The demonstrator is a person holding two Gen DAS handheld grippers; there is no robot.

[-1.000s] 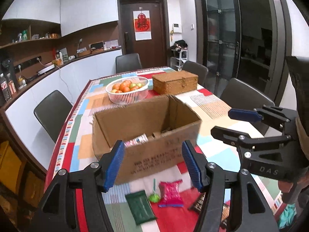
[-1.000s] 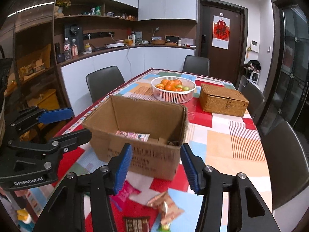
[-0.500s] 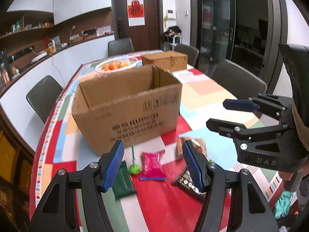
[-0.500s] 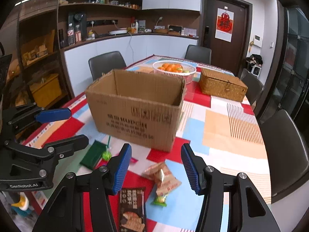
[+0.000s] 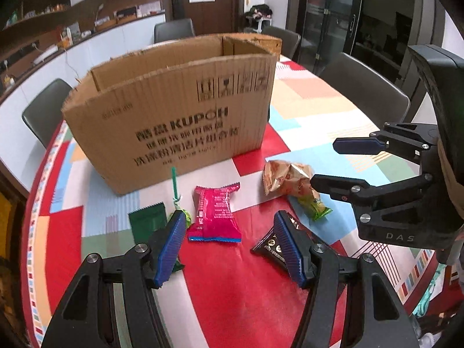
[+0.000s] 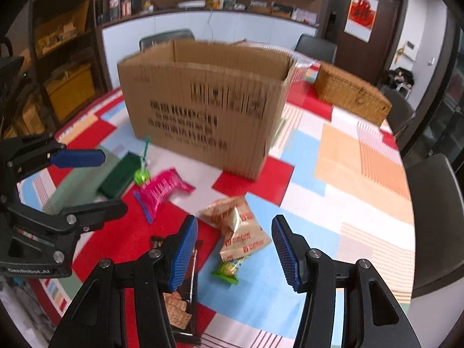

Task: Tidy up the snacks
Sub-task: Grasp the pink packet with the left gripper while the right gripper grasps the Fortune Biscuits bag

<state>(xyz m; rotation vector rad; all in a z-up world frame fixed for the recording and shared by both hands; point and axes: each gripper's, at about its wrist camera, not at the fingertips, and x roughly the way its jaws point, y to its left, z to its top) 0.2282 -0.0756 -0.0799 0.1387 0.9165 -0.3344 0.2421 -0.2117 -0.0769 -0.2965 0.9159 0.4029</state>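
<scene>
An open cardboard box (image 5: pixel 174 110) (image 6: pixel 208 110) stands on the patchwork tablecloth. In front of it lie loose snacks: a dark green packet (image 5: pixel 146 223) (image 6: pixel 119 175), a green lollipop (image 5: pixel 181 213) (image 6: pixel 142 175), a pink packet (image 5: pixel 216 213) (image 6: pixel 162 191), tan packets (image 5: pixel 285 179) (image 6: pixel 237 229), a small green packet (image 5: pixel 314 206) (image 6: pixel 227 271) and a black biscuit packet (image 5: pixel 272 245) (image 6: pixel 179 304). My left gripper (image 5: pixel 229 226) (image 6: pixel 113 184) hovers open above the pink packet. My right gripper (image 6: pixel 234 226) (image 5: pixel 333 163) hovers open above the tan packets. Neither holds anything.
A wicker box (image 6: pixel 351 95) sits behind the cardboard box on the right. Grey chairs (image 5: pixel 365 92) (image 5: pixel 43 110) (image 6: pixel 435 203) ring the table. The table's near edge (image 5: pixel 37 261) curves close below the snacks. Counter and shelves line the far wall.
Both grippers have sunk and tipped downward toward the snacks. The box now shows only its front wall, and the fruit basket behind it has gone out of sight. Jaw gaps look unchanged.
</scene>
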